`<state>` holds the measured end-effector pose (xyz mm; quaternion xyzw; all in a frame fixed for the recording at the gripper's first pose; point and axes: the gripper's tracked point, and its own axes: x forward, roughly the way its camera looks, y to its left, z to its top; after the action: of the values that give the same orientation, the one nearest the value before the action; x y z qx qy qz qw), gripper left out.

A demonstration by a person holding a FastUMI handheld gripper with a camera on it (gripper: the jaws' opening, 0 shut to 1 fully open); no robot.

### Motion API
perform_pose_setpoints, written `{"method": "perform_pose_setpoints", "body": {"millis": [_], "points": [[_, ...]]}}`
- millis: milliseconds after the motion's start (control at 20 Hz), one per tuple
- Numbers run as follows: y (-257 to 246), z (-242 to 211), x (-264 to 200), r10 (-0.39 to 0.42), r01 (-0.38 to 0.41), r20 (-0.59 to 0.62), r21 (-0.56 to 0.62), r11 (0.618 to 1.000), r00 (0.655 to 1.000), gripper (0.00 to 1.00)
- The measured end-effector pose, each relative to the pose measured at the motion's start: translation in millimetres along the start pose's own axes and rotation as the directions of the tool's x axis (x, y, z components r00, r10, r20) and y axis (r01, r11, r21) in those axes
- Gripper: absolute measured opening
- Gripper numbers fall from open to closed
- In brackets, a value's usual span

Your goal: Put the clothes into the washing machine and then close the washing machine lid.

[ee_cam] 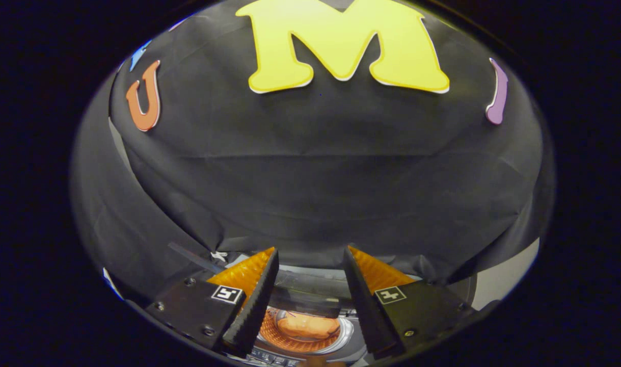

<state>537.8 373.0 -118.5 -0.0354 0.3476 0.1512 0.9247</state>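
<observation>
Orange clothes (308, 325) are seen inside the washer (302, 334) drum, below and between the fingers of the gripper (310, 265), which are held apart and empty. Behind the drum the lid (305, 290) appears raised; closing is judged to remain.

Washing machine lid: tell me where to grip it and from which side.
Probably its free upper edge: the lid seems to stand raised behind the drum's rim, where an orange cloth lies. Come from above and in front, the gripper, its fingers open, straddling that thin edge.
</observation>
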Motion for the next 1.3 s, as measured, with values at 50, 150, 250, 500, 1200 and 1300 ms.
{"method": "perform_pose_setpoints", "body": {"millis": [50, 150, 250, 500, 1200, 1300], "points": [[-2, 1, 7, -0.006, 0.007, -0.011, 0.005, 1.000, 1.000, 0.80], [-5, -1, 18, -0.031, 0.031, -0.031, 0.020, 0.999, 0.999, 0.80], [-6, -3, 26, -0.051, 0.052, -0.051, 0.022, 0.998, 0.997, 0.80], [0, -12, 40, -0.052, 0.055, -0.084, 0.031, 0.998, 0.995, 0.80], [1, -21, 32, -0.040, 0.043, -0.048, 0.055, 0.998, 0.998, 0.80], [1, -23, 30, -0.040, 0.043, -0.040, 0.053, 0.998, 0.998, 0.80]]}}
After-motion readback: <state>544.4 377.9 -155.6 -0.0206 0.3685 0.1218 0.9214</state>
